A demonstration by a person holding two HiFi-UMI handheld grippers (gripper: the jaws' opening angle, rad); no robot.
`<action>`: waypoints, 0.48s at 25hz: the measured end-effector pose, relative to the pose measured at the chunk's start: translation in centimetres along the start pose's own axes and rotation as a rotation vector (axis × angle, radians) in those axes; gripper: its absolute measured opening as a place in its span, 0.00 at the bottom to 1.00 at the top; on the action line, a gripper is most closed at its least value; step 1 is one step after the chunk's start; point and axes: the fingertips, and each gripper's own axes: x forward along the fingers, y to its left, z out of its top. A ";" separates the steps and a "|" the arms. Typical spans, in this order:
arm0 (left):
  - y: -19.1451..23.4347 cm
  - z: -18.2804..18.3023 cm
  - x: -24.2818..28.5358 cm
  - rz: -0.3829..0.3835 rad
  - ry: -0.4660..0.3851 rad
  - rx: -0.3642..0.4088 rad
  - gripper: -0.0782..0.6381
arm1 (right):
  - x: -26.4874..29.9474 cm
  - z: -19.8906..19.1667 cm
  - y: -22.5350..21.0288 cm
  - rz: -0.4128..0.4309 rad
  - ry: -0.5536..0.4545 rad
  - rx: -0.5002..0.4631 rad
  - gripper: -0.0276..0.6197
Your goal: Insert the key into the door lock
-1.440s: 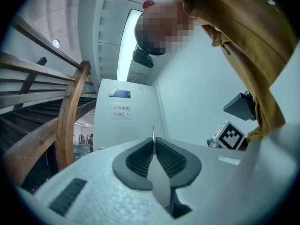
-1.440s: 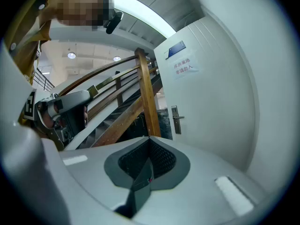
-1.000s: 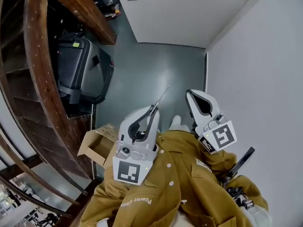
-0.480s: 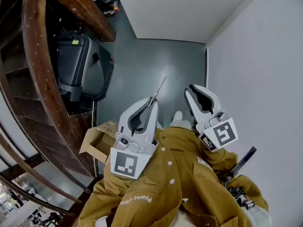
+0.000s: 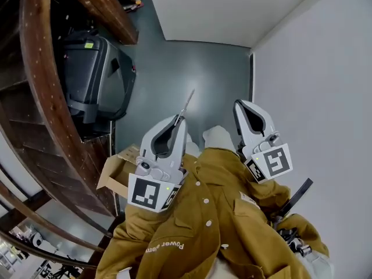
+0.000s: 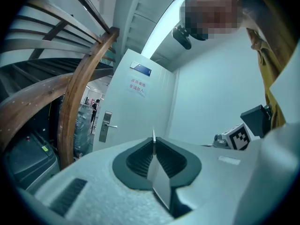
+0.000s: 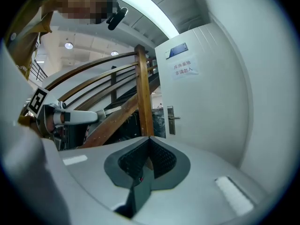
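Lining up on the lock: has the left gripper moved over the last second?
Yes. The left gripper, shut on the key, has shifted left in the head view, toward the suitcase.

glossy wooden handrail (image 5: pixel 43 97), shiny metal key (image 5: pixel 187 103), smooth grey floor (image 5: pixel 174 68)

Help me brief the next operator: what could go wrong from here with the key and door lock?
The key sticks far out of the shut left gripper, pinched only at its base, so it may pivot or slip on hitting the door lock. The wooden stair rail stands just left of that lock in the left gripper view; the approach could clip it.
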 end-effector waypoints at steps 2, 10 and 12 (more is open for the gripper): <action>1.3 -0.2 0.6 0.009 0.008 -0.018 0.15 | 0.6 -0.2 -1.0 -0.023 0.015 0.001 0.05; 6.8 1.1 9.3 0.064 0.024 -0.030 0.15 | 8.3 0.4 -9.3 -0.051 0.074 -0.052 0.04; 8.0 1.8 12.7 0.091 0.031 -0.029 0.15 | 10.6 1.5 -12.3 -0.037 0.065 -0.051 0.04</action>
